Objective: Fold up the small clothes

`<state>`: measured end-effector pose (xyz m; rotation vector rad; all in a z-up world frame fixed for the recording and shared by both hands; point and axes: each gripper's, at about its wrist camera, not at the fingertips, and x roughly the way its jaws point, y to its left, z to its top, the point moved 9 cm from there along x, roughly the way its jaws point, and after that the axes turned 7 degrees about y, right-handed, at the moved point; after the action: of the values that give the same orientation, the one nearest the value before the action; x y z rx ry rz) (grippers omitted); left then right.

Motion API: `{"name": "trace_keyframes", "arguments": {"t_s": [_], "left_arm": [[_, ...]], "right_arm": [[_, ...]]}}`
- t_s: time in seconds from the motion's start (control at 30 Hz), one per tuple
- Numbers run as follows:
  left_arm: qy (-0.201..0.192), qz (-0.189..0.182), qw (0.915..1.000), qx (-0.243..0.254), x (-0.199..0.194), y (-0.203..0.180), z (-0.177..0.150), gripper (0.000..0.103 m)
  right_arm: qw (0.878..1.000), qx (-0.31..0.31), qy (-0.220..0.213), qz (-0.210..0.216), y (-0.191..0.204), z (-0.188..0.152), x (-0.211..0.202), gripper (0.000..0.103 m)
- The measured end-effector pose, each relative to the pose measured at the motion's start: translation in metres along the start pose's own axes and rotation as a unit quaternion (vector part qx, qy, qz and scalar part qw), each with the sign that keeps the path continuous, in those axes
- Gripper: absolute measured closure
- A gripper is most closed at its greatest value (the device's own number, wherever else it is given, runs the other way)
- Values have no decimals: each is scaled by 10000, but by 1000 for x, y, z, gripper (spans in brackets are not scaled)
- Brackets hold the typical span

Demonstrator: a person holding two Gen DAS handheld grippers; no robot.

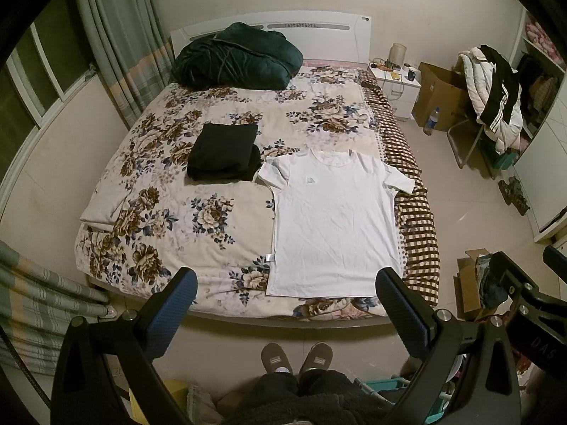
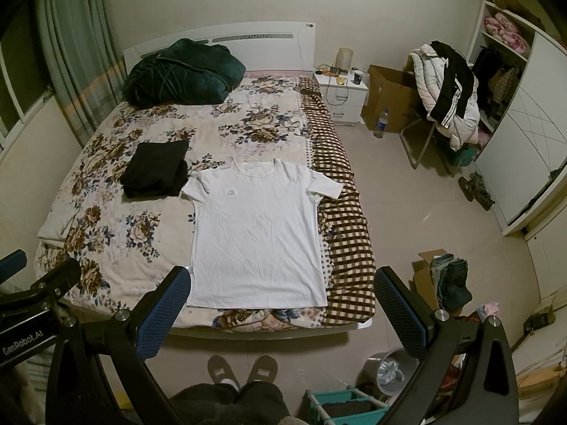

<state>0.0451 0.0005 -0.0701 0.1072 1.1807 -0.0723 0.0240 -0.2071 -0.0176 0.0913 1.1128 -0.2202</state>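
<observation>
We hover both claws, left claw [image 1: 285, 290] and right claw [image 2: 280, 288], wide open and empty, short of the flat white T-shirt [image 2: 257, 233]; next we grab its hem.

left gripper [image 2: 21, 333] body: "GenRobot.AI", white print
right gripper [image 1: 542, 345] body: "DAS", faint, last character unsure
white T-shirt [image 2: 257, 233] chest logo: unreadable

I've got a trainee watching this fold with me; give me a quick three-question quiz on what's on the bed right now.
1. True or false: the white T-shirt lies spread flat, neck toward the headboard.
2. Which item sits beside the shirt's sleeve? A) folded black garment B) dark green blanket C) plastic bottle
3. Fill in: the left gripper and right gripper are both ____, holding nothing.

Key: 1 true; 2 A; 3 open.
</observation>
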Motion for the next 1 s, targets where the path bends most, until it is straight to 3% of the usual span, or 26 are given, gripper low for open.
{"name": "trace_keyframes", "arguments": {"t_s": [0.3,0.4,0.57,0.67,0.7,1.0], "left_arm": [[49,13,10000,-5,-24,-17,29,0],[32,11,10000,-33,-23,-13,25,0],[5,112,9999,-124,-18,-27,42,0],[-140,314,9992,-187,12,-19,50,0],[-199,431,9986,-212,25,-20,66,0],[-46,707,9975,-57,146,-39,135,0]], "right_arm": [[10000,-15,50,68,9,6,-8,0],[9999,-59,60,110,10,15,-17,0],[9997,-43,140,196,-5,25,2,0],[9997,13,146,181,-17,31,30,0],[9998,47,131,136,-19,37,38,0],[9970,665,342,-209,-55,95,197,0]]}}
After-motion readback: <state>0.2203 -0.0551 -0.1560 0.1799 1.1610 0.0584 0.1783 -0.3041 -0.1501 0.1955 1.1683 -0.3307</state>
